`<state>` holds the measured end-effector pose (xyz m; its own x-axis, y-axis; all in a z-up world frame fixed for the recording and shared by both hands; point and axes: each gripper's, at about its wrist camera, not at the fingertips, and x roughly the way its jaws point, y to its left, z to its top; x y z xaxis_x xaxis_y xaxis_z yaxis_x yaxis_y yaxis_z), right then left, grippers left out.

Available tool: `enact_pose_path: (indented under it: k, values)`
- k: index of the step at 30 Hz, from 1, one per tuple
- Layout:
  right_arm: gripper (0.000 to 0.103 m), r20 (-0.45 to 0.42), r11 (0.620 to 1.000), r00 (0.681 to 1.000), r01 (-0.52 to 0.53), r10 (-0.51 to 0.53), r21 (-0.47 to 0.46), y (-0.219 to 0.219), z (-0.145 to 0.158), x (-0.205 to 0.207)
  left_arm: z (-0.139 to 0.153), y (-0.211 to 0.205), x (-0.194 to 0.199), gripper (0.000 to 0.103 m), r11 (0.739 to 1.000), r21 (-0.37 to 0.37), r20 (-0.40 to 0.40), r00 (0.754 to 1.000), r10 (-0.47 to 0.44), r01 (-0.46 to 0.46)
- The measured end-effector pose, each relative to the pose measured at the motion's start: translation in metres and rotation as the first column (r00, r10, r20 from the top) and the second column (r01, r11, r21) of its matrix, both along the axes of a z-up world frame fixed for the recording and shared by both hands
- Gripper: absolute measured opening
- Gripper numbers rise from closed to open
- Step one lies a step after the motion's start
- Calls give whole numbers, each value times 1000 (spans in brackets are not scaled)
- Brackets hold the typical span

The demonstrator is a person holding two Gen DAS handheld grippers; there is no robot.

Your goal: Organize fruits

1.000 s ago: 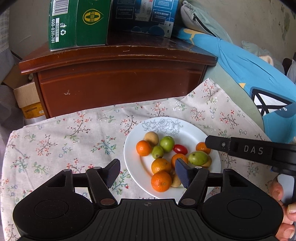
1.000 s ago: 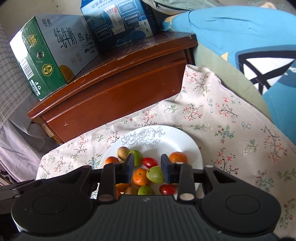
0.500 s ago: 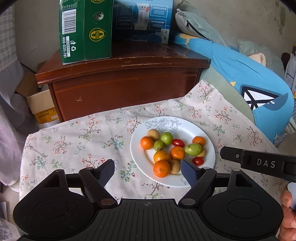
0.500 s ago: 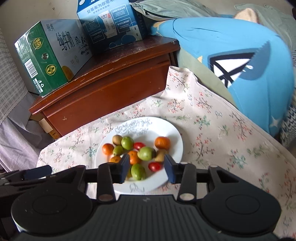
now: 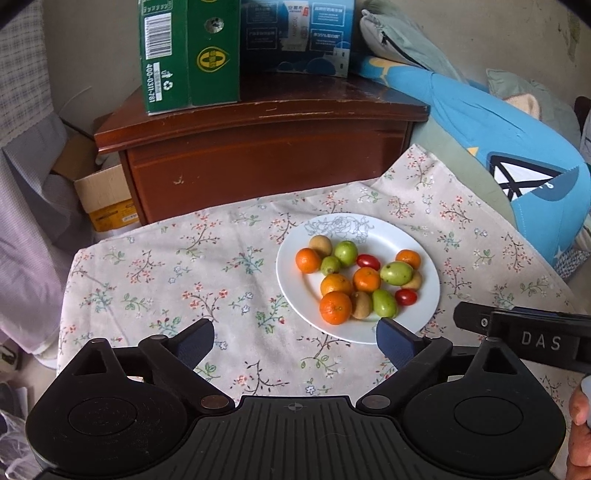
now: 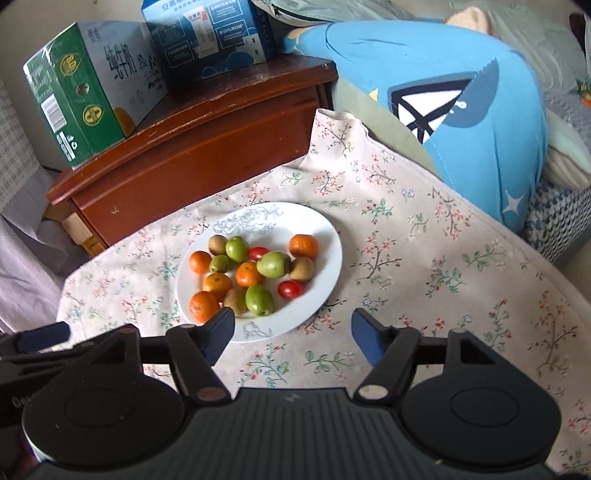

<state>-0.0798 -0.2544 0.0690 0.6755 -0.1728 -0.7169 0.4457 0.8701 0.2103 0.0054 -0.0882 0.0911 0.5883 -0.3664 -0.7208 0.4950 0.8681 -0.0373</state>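
Observation:
A white plate (image 5: 428, 295) (image 6: 325, 236) on the floral cloth holds several small fruits: oranges such as the one nearest me (image 5: 335, 307) (image 6: 204, 305), green fruits (image 5: 396, 273) (image 6: 274, 264), brown kiwis (image 5: 320, 246) (image 6: 301, 268) and red cherry tomatoes (image 5: 405, 297) (image 6: 290, 288). My left gripper (image 5: 295, 341) hovers near the plate's front edge, its jaws opening wide with nothing between them. My right gripper (image 6: 291, 332) hangs over the plate's front rim, its jaws also opening and empty. The right gripper's finger (image 5: 517, 334) shows at the right of the left wrist view.
A dark wooden cabinet (image 5: 266, 147) (image 6: 207, 140) stands behind the table with a green carton (image 5: 188, 55) (image 6: 88, 96) and a blue carton (image 5: 295, 33) (image 6: 210, 37) on top. A blue shark cushion (image 5: 498, 147) (image 6: 454, 96) lies at the right. Cardboard boxes (image 5: 103, 195) sit on the floor left.
Both grippers have pulled back from the plate, so the fruits look smaller and farther. Both pairs of jaws have spread wider, the right from nearly shut.

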Motion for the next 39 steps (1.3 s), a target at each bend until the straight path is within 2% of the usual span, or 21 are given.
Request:
enact_pose_path:
  k: [4, 8, 10, 15, 39]
  values:
    - [83, -22, 1000, 1000, 19, -20, -13, -1, -3, 2, -9, -5, 6, 96, 999, 39, -37, 999, 20, -18]
    - [85, -40, 1000, 999, 22, -22, -11, -1, -7, 6, -17, -11, 8, 96, 996, 81, -41, 998, 37, -34]
    - [92, -63, 999, 998, 28, -31, -35, 0, -9, 8, -19, -13, 10, 96, 995, 95, -44, 998, 48, -44]
    - [93, -76, 997, 997, 15, -20, -69, 3, -11, 12, -24, -13, 15, 96, 993, 100, -52, 996, 68, -62]
    - [94, -134, 998, 990, 27, -34, -54, 4, -28, 26, -35, -17, 21, 96, 983, 163, -45, 994, 98, -90]
